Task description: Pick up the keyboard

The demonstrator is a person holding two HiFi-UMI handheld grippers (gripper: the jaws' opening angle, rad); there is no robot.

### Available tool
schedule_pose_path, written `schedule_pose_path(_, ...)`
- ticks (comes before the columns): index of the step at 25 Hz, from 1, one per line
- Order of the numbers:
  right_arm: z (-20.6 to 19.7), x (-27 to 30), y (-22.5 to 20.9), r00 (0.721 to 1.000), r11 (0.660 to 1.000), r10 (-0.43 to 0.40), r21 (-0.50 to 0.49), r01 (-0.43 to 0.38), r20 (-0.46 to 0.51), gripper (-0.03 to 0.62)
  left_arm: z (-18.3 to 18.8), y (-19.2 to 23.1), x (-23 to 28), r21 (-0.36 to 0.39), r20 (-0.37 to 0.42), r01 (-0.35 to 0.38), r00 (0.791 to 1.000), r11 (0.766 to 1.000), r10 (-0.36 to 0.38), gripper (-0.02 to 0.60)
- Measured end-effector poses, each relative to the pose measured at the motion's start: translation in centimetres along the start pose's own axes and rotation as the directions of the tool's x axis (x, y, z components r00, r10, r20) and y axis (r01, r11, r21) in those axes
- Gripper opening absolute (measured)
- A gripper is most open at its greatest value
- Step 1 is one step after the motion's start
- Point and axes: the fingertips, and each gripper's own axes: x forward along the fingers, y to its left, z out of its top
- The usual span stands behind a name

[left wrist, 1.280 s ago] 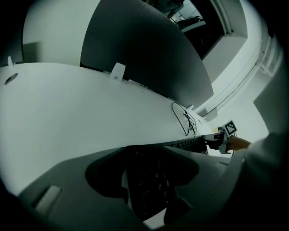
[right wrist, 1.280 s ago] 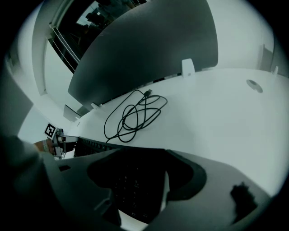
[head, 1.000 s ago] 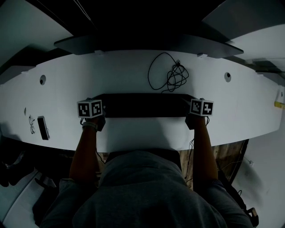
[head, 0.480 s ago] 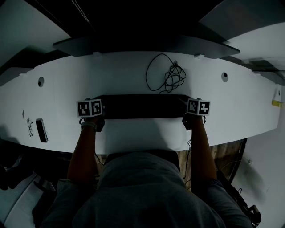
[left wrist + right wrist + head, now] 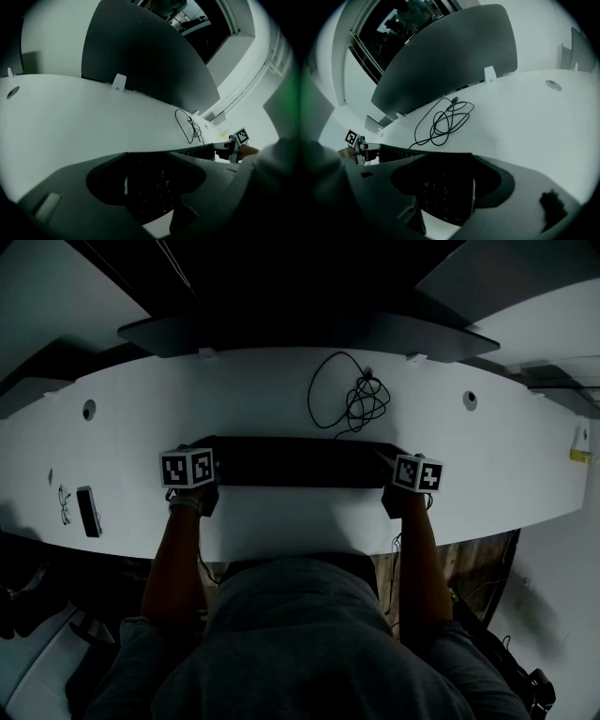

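A long black keyboard (image 5: 300, 462) lies crosswise on the white curved desk (image 5: 234, 395), straight in front of me. My left gripper (image 5: 208, 468) is at its left end and my right gripper (image 5: 397, 474) at its right end. In the left gripper view the keyboard's end (image 5: 154, 187) fills the gap between the jaws, and the same holds in the right gripper view (image 5: 440, 192). Both grippers look shut on the keyboard. Its black cable (image 5: 352, 399) lies coiled on the desk behind it. Whether the keyboard rests on the desk or hangs just above it is not visible.
A dark curved divider panel (image 5: 300, 334) stands along the desk's far edge. A small dark flat device (image 5: 86, 510) and a pair of glasses (image 5: 64, 504) lie near the front edge at the left. Round cable holes (image 5: 89, 410) (image 5: 469, 399) sit on either side.
The right gripper has come slightly nearer to me, bringing the keyboard's right end with it. The left gripper has stayed almost still.
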Motion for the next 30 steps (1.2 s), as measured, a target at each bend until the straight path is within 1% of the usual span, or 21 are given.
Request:
schedule_pose_path(4,0.4,-1.3,1.0,0.999,1.000,0.012,-0.011,-0.011,0.050,0.275,1.3,-0.7,-1.9,0.042,0.048,-0.003,0.999,0.999,0.001,0.229)
schedule_pose_path(7,1.5,-2.7,2.1,0.996,0.999,0.012,-0.043,-0.008,0.091,0.275,1.8,-1.3,-3.2,0.049,0.082,0.006,0.997,0.999,-0.010,0.229)
schedule_pose_path(13,3.8,-6.3,4.2,0.984,0.994,0.022,-0.107,-0.003,0.179,0.275,3.4,-3.1,-6.3,0.079,0.175,0.020,0.984,0.997,-0.033,0.229)
schedule_pose_path(19,6.5,-10.6,6.8,0.957,0.988,0.031,-0.152,0.014,0.289,0.275,6.2,-5.1,-10.4,0.134,0.270,0.020,0.961,0.991,-0.056,0.229)
schedule_pose_path(23,7.9,-13.2,8.3,0.936,0.985,0.038,-0.173,0.025,0.351,0.275,8.2,-6.7,-12.8,0.184,0.322,0.021,0.943,0.983,-0.080,0.229)
schedule_pose_path(30,9.6,-16.1,10.3,0.908,0.980,0.049,-0.195,0.037,0.416,0.275,10.1,-8.1,-15.9,0.221,0.385,0.022,0.916,0.975,-0.108,0.230)
